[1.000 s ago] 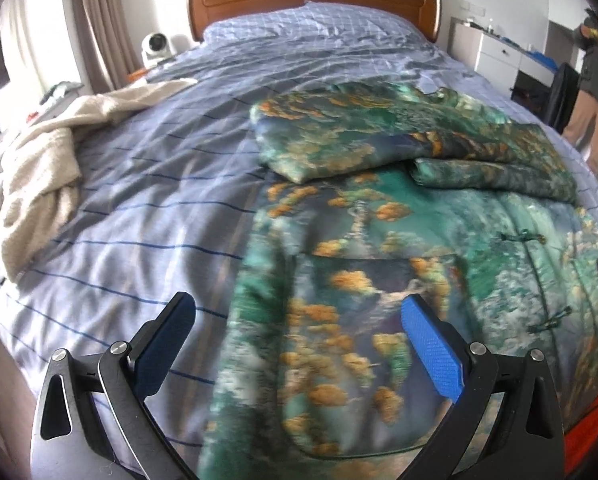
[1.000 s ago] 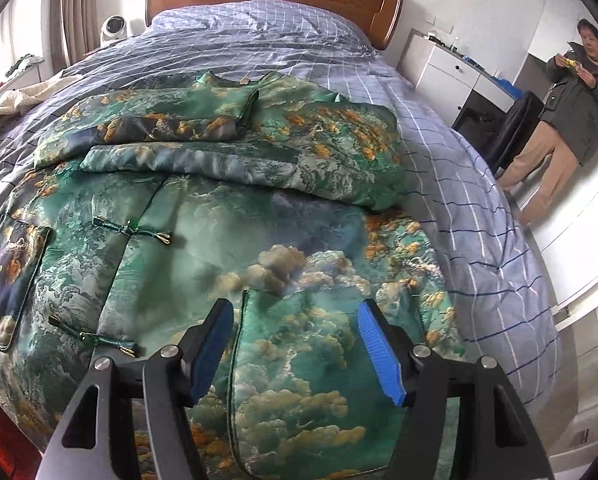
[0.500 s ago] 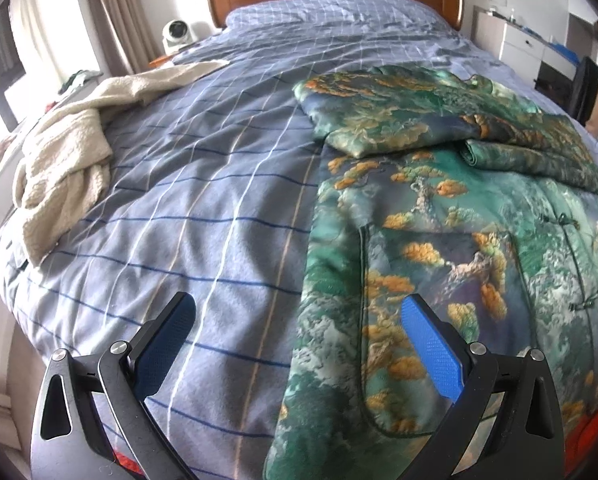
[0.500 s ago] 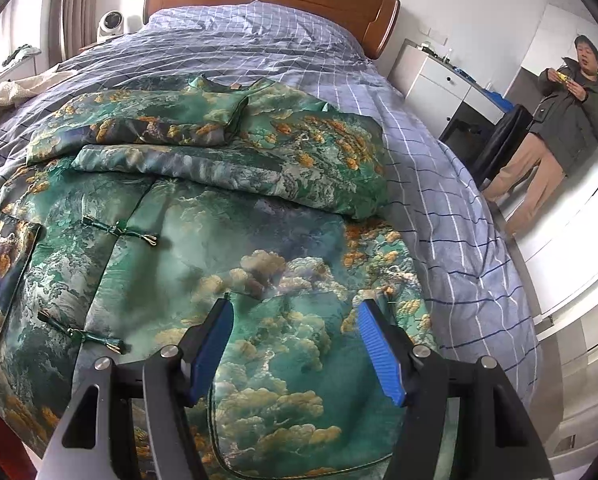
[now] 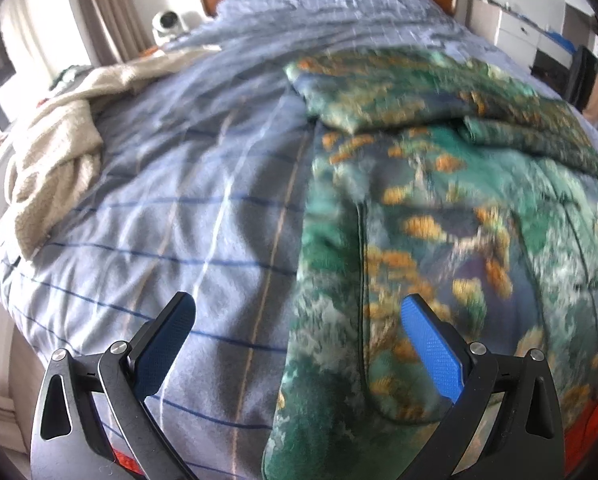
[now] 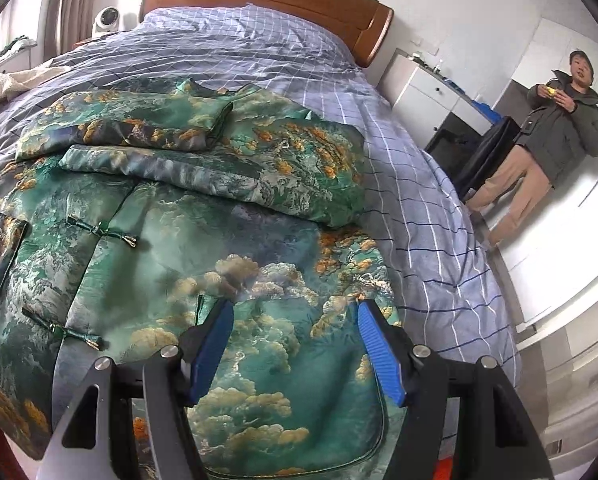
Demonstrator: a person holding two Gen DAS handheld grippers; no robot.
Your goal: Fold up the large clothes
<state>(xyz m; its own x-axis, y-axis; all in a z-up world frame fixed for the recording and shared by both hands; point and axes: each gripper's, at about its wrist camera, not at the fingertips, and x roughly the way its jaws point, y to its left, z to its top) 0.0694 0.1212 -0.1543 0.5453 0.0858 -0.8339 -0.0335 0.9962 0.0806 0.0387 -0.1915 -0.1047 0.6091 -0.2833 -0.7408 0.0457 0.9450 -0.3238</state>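
Left wrist — jacket [image 5: 439, 216] edge, bare bedspread [image 5: 187, 200] beside

The left tool [image 5: 299, 344] hangs open over the jacket's [image 5: 439, 240] edge. The right tool [image 6: 295, 352] hangs open above the jacket's pocket, gripping nothing.

No text, label, brand, number or sign can be read in either view (the left view is blurred, and the things on the far cabinet [image 6: 439, 88] are too small to make out).
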